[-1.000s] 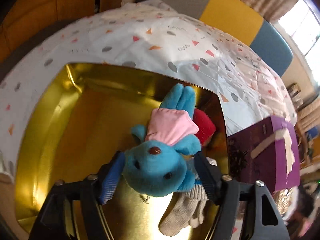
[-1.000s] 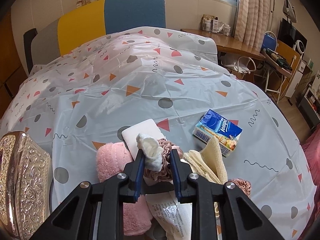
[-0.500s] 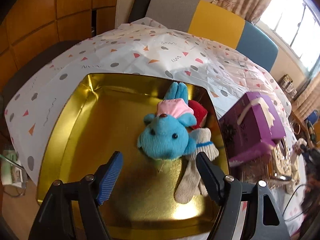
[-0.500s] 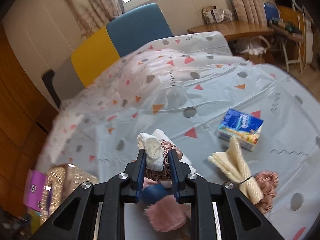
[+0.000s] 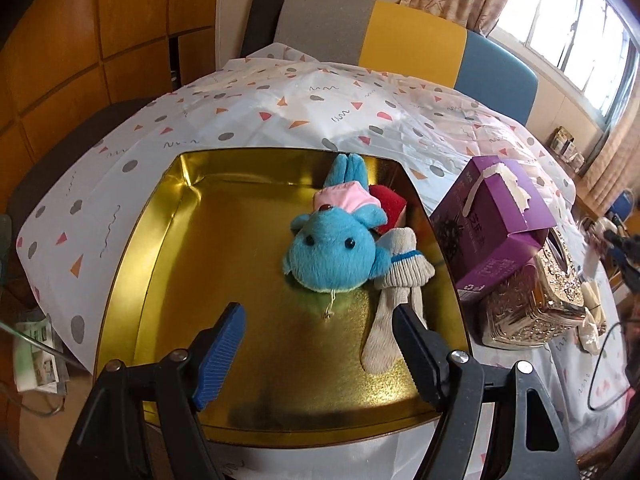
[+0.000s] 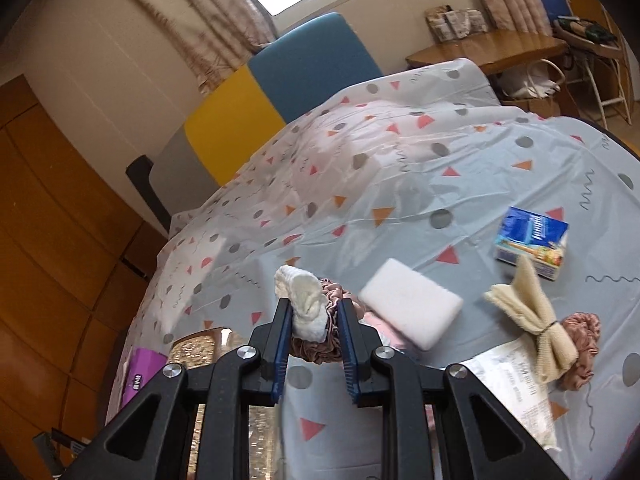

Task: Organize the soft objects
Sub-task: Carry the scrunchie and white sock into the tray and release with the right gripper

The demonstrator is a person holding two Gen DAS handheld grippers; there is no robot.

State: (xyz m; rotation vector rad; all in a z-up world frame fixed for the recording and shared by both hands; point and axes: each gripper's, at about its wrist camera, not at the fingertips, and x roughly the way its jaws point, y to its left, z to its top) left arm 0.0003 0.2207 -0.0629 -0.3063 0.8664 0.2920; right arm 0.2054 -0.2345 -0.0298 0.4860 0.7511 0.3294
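Backed away from the blue plush toy [image 5: 334, 246] it was clamping a second ago, the left claw [image 5: 318, 330] now hangs above the near part of the gold tray [image 5: 168, 240] with its jaws spread and nothing between them. Over the same second the right claw [image 6: 313, 322] has risen off the pile of cloth things and tilted, and it is still clenched on a white rolled sock [image 6: 304, 302] together with a dusty-pink scrunchie [image 6: 332, 294].

From the left wrist view, a grey sock [image 5: 390, 308] lies in the tray just ahead of the right-hand finger, its cuff touching the plush toy. The toy lies on its back, head toward the camera, pink shirt and blue feet pointing at the far rim. A red soft thing [image 5: 390, 202] is tucked beside it against the tray's right wall. Just to the right of the tray stands a purple box [image 5: 492, 216], leaning on an ornate gold tissue box [image 5: 532, 300].

From the right wrist view, a white sponge block [image 6: 410, 306] lies just beyond the clenched claw on the patterned cloth of the surface [image 6: 400, 184]. Farther right are a folded cream cloth tied in the middle [image 6: 532, 312], touching a second pink scrunchie [image 6: 582, 328], and beyond them a blue tissue pack [image 6: 530, 242].
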